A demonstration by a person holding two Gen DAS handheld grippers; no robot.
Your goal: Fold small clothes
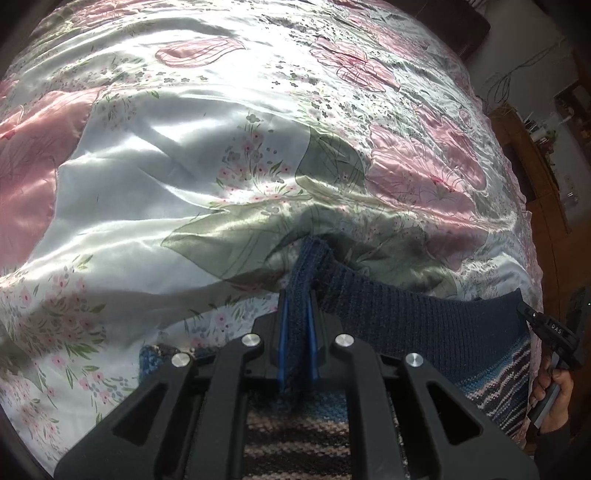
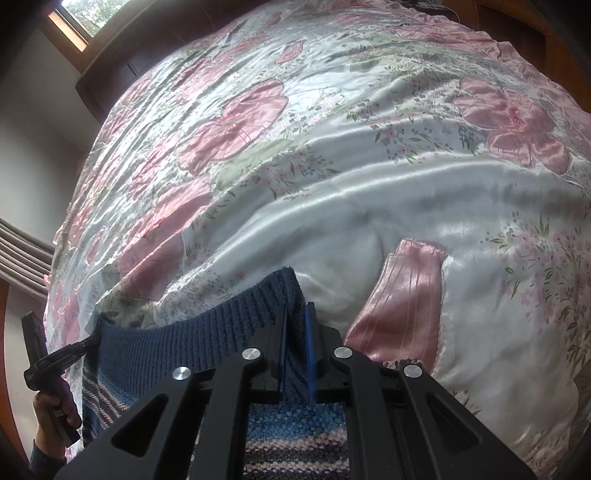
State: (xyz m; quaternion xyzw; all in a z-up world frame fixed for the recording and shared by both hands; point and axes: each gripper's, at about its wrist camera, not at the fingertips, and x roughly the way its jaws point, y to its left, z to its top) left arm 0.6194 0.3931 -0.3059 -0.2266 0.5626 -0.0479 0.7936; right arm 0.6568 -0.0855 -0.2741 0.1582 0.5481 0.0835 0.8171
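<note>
A small knitted garment (image 1: 406,325) with a dark blue ribbed band and blue, pink and white stripes hangs stretched between both grippers above the bed. My left gripper (image 1: 298,306) is shut on one corner of the ribbed band, seen in the left wrist view. My right gripper (image 2: 297,314) is shut on the other corner of the same garment (image 2: 207,343) in the right wrist view. The striped body drops below the fingers, mostly hidden by the gripper frames. Each view shows the other gripper at the band's far end, held by a hand (image 1: 554,391).
A shiny floral satin bedspread (image 1: 184,155) in white, pink and green covers the bed (image 2: 369,192) ahead, wrinkled. Wooden furniture (image 1: 532,155) stands beyond the bed's right side. A window (image 2: 81,14) and dark headboard (image 2: 110,70) lie at upper left in the right wrist view.
</note>
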